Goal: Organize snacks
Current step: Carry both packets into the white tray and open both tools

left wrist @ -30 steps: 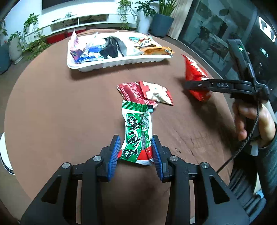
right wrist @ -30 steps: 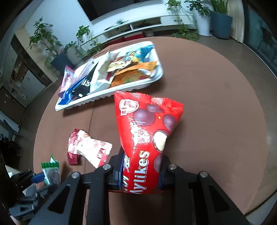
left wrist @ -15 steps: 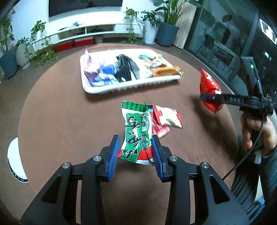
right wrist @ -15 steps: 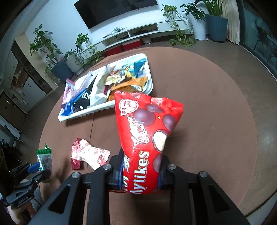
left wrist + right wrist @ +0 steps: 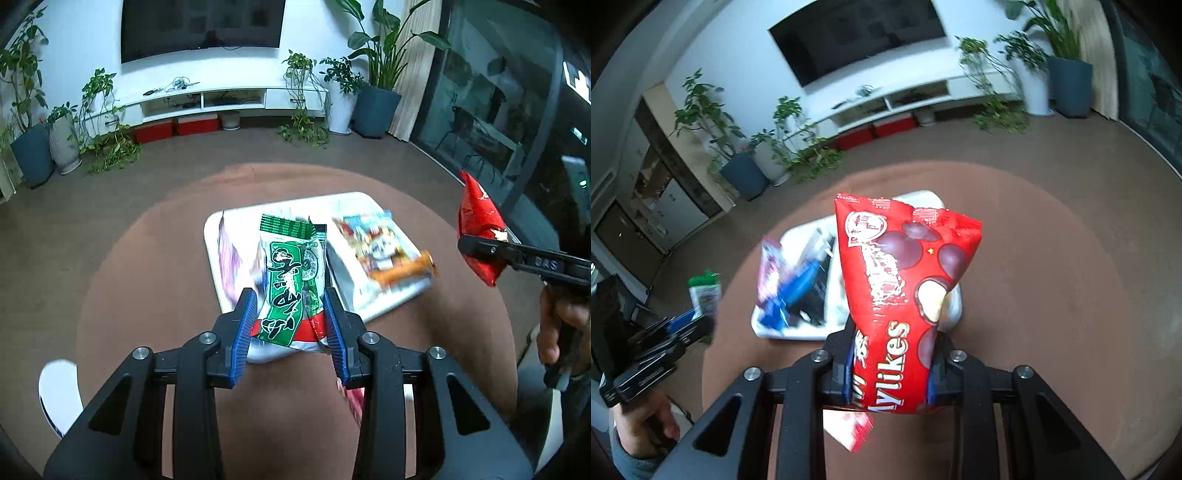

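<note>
A green snack packet (image 5: 290, 280) is clamped by its lower end between the blue pads (image 5: 242, 332) of the left gripper (image 5: 290, 325), which is closed on it, and the packet is held upright in the air in front of the white tray (image 5: 212, 236). A red Mylikes bag (image 5: 905, 291) is pinched near its bottom edge by the right gripper (image 5: 892, 373), whose jaws are pressed tight against both sides of it; the bag is raised above the round brown table (image 5: 1052, 295) and stands between the camera and the near right part of the tray. The tray is seen to lie on the table, filled with mixed wrappers. Much of the tray's middle is hidden behind the green packet in the left view, and its right half is covered by the red bag in the right view. The tray contents are smeared by motion blur, so single wrappers there cannot be told apart with certainty. A blurred red and white packet (image 5: 853, 430) is glimpsed below the right gripper, on the near side of the tray and partly cut off by the frame of the gripper. The lower edge of the red bag is concealed by the jaws.
</note>
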Action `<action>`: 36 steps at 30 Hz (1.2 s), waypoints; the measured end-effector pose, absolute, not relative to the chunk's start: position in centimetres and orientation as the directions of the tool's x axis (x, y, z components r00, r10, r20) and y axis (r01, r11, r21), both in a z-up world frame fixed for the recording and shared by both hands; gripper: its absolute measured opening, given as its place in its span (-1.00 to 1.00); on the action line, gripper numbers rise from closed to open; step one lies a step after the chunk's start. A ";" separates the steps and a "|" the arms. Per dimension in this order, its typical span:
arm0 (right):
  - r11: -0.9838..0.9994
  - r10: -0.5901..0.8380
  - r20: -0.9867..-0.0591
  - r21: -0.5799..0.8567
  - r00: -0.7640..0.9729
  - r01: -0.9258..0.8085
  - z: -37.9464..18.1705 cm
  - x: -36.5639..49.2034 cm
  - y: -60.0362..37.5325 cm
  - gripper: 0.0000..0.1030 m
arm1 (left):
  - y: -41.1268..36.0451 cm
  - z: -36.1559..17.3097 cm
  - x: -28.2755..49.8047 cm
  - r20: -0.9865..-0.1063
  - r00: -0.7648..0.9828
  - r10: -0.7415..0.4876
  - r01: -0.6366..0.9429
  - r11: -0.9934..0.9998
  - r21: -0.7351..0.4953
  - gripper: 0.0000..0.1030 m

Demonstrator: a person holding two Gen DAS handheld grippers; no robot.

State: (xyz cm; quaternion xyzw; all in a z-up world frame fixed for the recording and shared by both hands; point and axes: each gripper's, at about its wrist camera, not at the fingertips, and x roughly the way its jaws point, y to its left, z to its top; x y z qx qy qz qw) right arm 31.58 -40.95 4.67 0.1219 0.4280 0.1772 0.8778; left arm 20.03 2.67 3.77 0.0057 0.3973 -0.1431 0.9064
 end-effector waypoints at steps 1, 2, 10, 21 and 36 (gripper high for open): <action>0.907 0.419 -0.709 0.357 0.567 -0.223 5.1 32.5 -40.2 -0.43 | 2.3 3.8 21.0 -0.726 0.642 -0.248 0.265 0.960 -0.093 -0.34; 0.908 0.418 -0.713 0.347 0.563 -0.234 5.3 33.3 -39.4 -0.43 | 2.1 3.8 21.8 -0.729 0.641 -0.239 0.266 0.961 -0.081 -0.33; 0.915 0.399 -0.787 0.310 0.470 -0.257 2.6 40.4 -34.8 -0.43 | -0.5 0.6 28.8 -0.773 0.608 -0.182 0.265 0.964 -0.019 -0.33; 0.936 0.329 -0.845 0.231 0.422 -0.266 -1.9 43.2 -33.1 -0.42 | -3.1 -4.6 32.7 -0.814 0.566 -0.131 0.251 0.968 0.019 -0.29; 0.943 0.304 -0.850 0.203 0.431 -0.264 -2.9 43.0 -32.7 -0.03 | -3.5 -5.5 33.8 -0.782 0.622 -0.039 0.176 0.980 0.091 0.46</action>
